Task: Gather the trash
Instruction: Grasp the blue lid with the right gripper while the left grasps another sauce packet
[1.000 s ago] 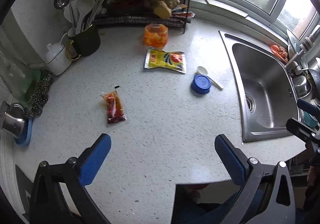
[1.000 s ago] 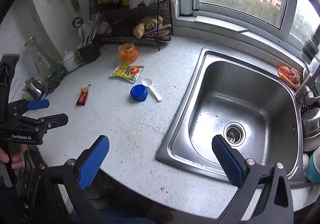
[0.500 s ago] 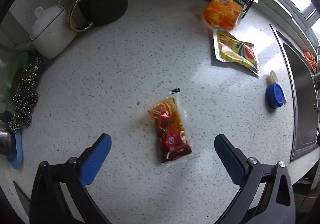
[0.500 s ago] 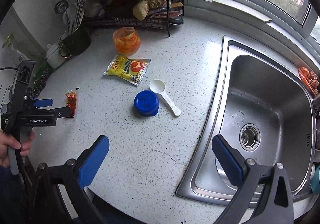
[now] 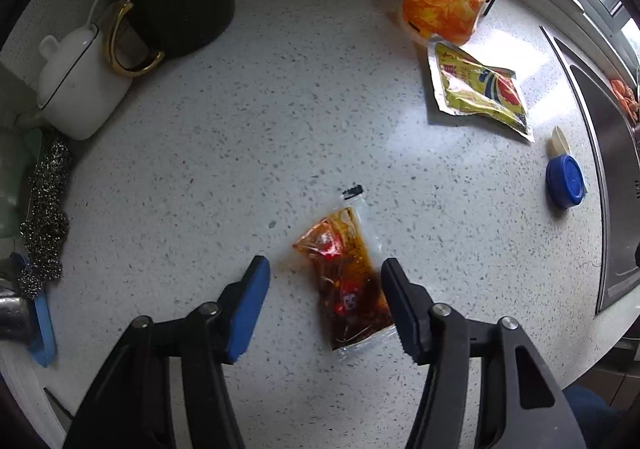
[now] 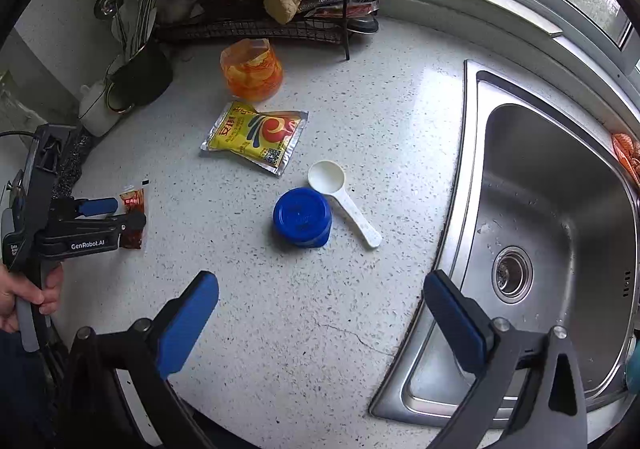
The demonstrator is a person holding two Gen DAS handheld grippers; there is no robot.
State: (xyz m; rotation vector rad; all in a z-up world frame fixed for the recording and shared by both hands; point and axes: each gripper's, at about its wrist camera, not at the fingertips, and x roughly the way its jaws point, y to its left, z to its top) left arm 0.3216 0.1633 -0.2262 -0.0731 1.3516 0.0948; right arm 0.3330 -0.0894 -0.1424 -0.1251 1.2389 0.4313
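A small clear sachet of red chilli oil (image 5: pixel 348 281) lies flat on the speckled white counter (image 5: pixel 240 153). My left gripper (image 5: pixel 325 269) points down over it, jaws closing with the sachet between them. The right pad is at the sachet's edge; the left pad stands apart from it. The right wrist view shows the same sachet (image 6: pixel 134 217) under the left gripper (image 6: pixel 120 215). My right gripper (image 6: pixel 320 281) hangs open above bare counter, short of a blue lid (image 6: pixel 303 217) and a white scoop (image 6: pixel 340 193). A yellow packet (image 6: pixel 256 135) and an orange bag (image 6: pixel 252 69) lie further back.
A steel sink (image 6: pixel 560 229) fills the right side. A wire rack (image 6: pixel 260 25) with ginger stands at the back. A dark mug of utensils (image 5: pixel 180 1), a white pot (image 5: pixel 80 81) and a steel scourer (image 5: pixel 44 209) line the left. The counter's front edge is near me.
My left gripper came down over the chilli sachet and its jaws narrowed around it. My right gripper moved in lower over the counter toward the blue lid, still wide.
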